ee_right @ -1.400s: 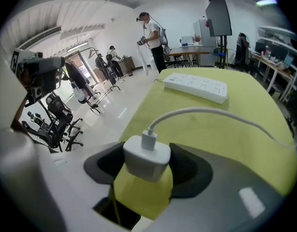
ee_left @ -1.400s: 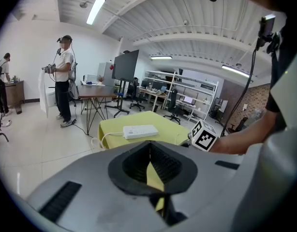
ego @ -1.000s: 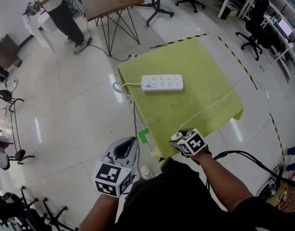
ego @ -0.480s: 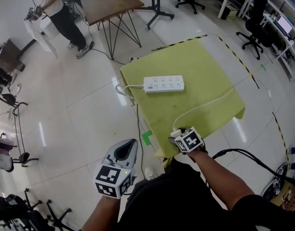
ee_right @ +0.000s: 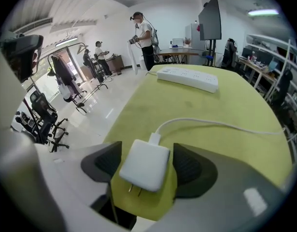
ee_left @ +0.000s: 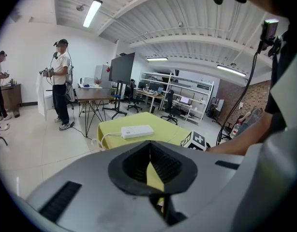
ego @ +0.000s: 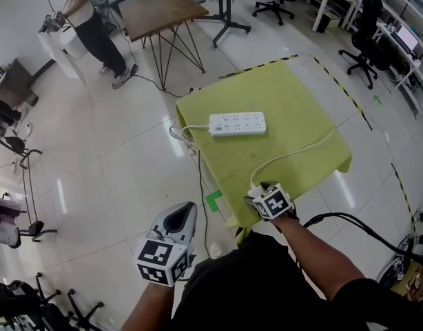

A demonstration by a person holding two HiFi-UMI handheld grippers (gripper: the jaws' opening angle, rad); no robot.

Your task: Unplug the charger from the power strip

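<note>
Right hand-held gripper, opening, straddles one charger; one power strip beyond.

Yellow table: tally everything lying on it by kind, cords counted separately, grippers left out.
Power strip: 1
Charger: 1
Cords: 2, the charger cable and the power strip cord
Total: 4
</note>
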